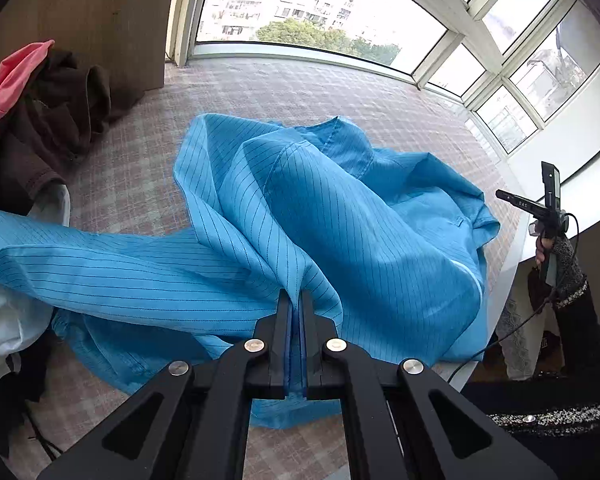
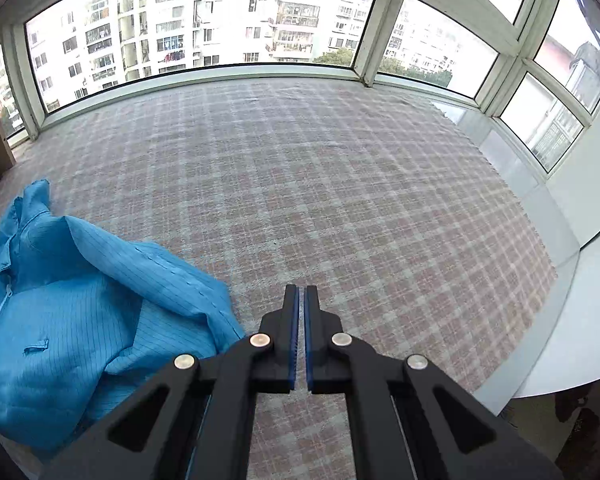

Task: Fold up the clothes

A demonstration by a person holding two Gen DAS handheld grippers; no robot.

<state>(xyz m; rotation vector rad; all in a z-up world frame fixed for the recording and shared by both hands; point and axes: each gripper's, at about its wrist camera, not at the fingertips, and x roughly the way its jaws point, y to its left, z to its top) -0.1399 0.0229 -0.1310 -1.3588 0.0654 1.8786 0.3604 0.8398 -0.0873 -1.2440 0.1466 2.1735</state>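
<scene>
Pinching a fold of the blue pinstriped garment [image 1: 340, 216] between closed pads, the left claw [image 1: 296, 300] lifts that fabric into a ridge above the plaid-covered tabletop [image 1: 260, 92]. Trailing from the pinch, one long blue panel toward the left edge of the left wrist view, the rest heaped toward the right with collar and white zipper showing. Beyond, only in this view: a pile of brown clothing [image 1: 60, 120], a pink piece [image 1: 12, 76] and white cloth [image 1: 4, 316] at the left, and the person's right hand [image 1: 556, 248] at the far right, gripping the other tool's handle.

Closed on nothing, the right claw [image 2: 301, 300] over bare plaid cloth, pads nearly touching. Only here: the garment's chest with a small loop, lying left of that claw, apart from its tips, and the wide window [image 2: 204, 24] behind.
</scene>
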